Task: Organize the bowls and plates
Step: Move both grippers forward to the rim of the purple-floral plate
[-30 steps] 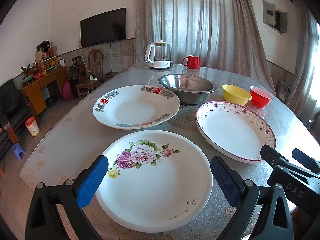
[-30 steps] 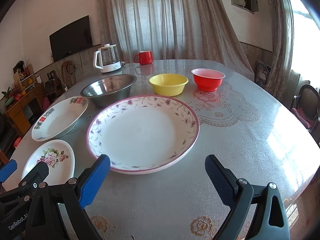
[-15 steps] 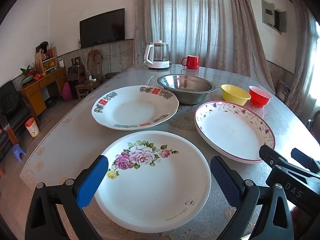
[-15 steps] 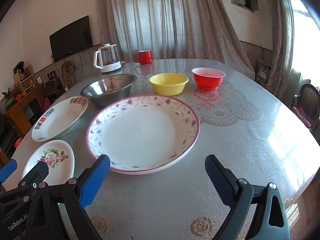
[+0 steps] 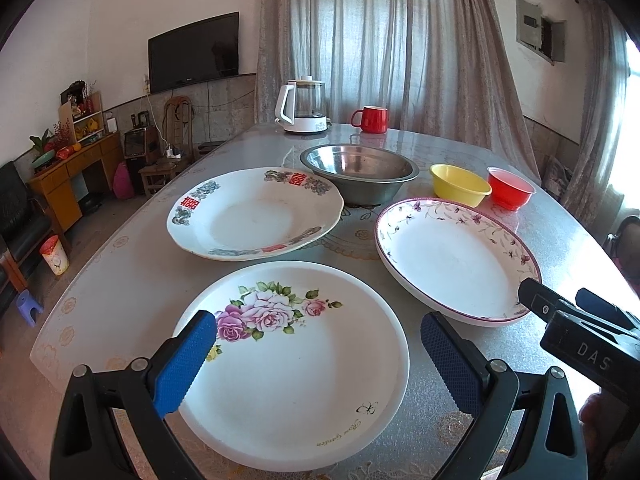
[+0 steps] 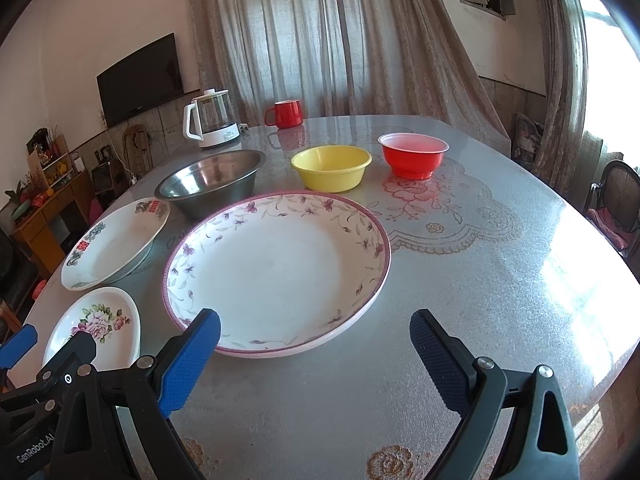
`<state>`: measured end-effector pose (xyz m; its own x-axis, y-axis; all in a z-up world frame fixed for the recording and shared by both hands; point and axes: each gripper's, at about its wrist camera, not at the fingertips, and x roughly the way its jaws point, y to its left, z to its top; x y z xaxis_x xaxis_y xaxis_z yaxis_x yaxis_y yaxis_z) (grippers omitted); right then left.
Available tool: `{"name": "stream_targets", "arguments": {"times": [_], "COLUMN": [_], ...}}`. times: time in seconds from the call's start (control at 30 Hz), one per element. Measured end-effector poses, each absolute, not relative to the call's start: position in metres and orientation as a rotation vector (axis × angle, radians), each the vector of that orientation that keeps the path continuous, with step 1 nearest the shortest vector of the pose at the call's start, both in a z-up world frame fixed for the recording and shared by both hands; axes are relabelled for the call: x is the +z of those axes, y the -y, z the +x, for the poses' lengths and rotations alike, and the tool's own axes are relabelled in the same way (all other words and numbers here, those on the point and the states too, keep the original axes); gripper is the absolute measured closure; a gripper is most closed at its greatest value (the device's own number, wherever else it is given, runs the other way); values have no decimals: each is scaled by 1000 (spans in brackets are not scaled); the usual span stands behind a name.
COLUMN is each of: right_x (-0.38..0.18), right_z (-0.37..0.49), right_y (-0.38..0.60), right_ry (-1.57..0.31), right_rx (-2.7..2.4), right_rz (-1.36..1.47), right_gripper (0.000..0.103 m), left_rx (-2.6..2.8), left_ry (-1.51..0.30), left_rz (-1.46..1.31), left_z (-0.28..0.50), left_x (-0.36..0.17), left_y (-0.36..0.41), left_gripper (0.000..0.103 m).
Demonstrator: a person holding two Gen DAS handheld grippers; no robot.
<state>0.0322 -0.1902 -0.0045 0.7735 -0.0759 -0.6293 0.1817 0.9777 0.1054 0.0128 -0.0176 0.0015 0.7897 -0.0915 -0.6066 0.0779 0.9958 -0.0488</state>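
Observation:
My left gripper (image 5: 320,344) is open and empty over the near half of a white plate with pink roses (image 5: 292,364). Behind it lie a plate with red characters (image 5: 256,212) and a steel bowl (image 5: 358,176). My right gripper (image 6: 316,344) is open and empty at the near edge of a large plate with a purple flower rim (image 6: 276,272), which also shows in the left wrist view (image 5: 452,256). A yellow bowl (image 6: 331,167) and a red bowl (image 6: 414,154) stand behind it. The rose plate (image 6: 94,324) lies at its left.
A glass kettle (image 5: 302,106) and a red mug (image 5: 372,119) stand at the far side of the round table (image 6: 500,264). A chair (image 6: 616,200) stands at the right. Low furniture and a small stool (image 5: 28,306) are on the floor at the left.
The left gripper has shifted slightly, so the plates sit a little further left in its view. The right gripper has barely moved. Both stay open.

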Motion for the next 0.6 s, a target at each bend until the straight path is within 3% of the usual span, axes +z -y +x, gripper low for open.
{"name": "stream_targets", "arguments": {"times": [0.2, 0.4, 0.6], "right_x": [0, 0, -14], "right_z": [44, 61, 79], "right_y": [223, 261, 274], "right_ry": [-693, -733, -792], "right_rx": [-113, -135, -146], "right_rz": [242, 317, 328], "right_gripper": [7, 21, 46], "left_rx": [-237, -294, -349], "left_ry": [-737, -752, -795], "left_rz": [-83, -94, -69], "left_z": [33, 54, 78], "left_x": [8, 21, 24], "left_y": [17, 19, 27], "left_gripper": [0, 2, 24]}}
